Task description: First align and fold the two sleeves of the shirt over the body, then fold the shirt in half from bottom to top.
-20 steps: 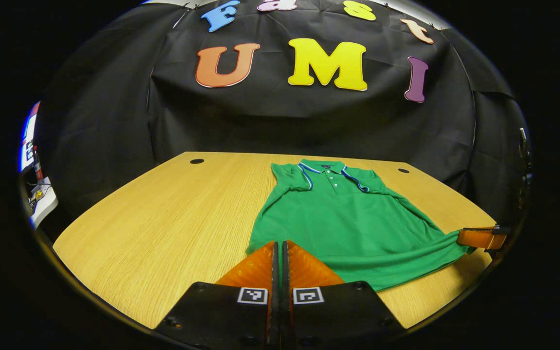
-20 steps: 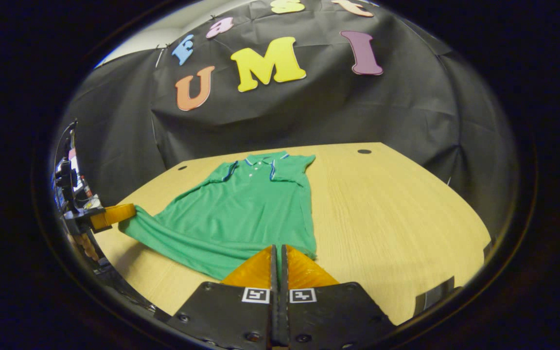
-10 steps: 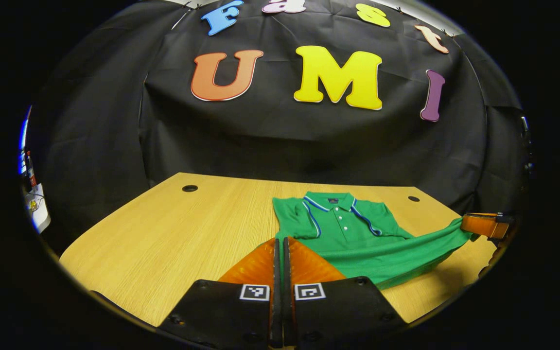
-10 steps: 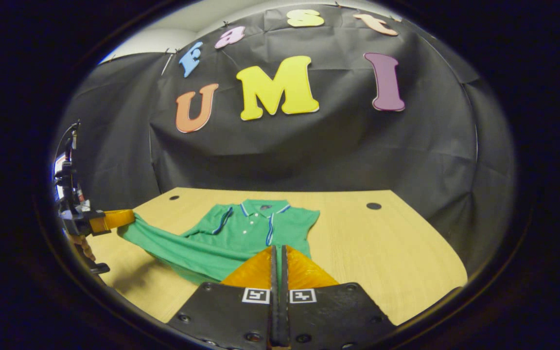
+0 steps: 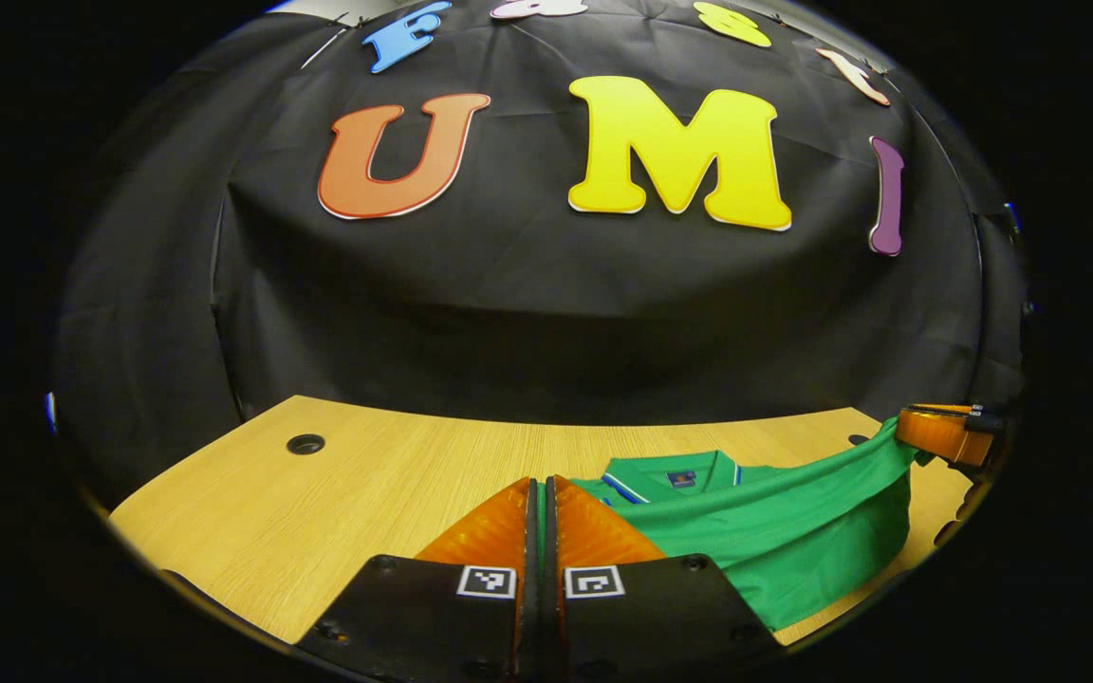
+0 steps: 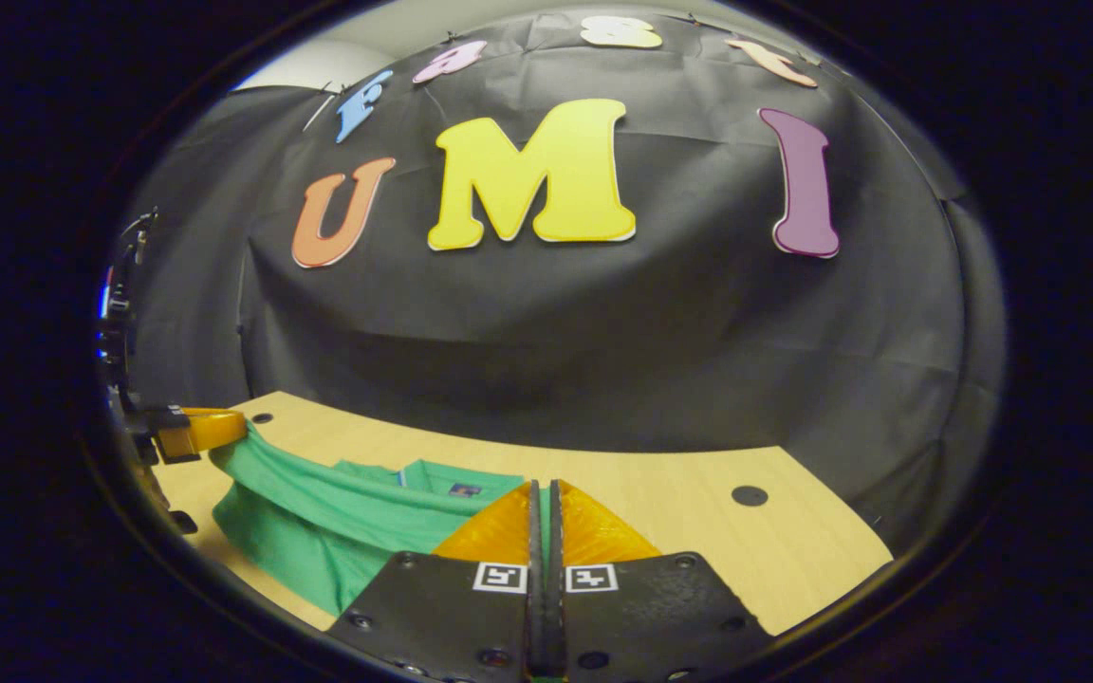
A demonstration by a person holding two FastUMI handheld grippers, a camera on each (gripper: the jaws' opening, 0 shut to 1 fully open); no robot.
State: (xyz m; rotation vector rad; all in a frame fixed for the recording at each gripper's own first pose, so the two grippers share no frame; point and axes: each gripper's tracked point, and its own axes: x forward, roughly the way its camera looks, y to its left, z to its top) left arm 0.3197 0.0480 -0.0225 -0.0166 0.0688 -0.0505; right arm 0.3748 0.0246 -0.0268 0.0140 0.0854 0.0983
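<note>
Shirt hem — between both grippers' clamped jaws

**Booth background, current moment**

Surface: light wood, grain running away from the tongs, far corners rounded. Round cable hole ahead-left of the left tongs; second round hole ahead-right of the right tongs, third hole near the far left corner. Black cloth wall hangs just behind the far edge, creased, wrapping both sides. Pale wall strip above the cloth, upper left. Lighting dim, even; soft shadow along the cloth's foot.
</note>
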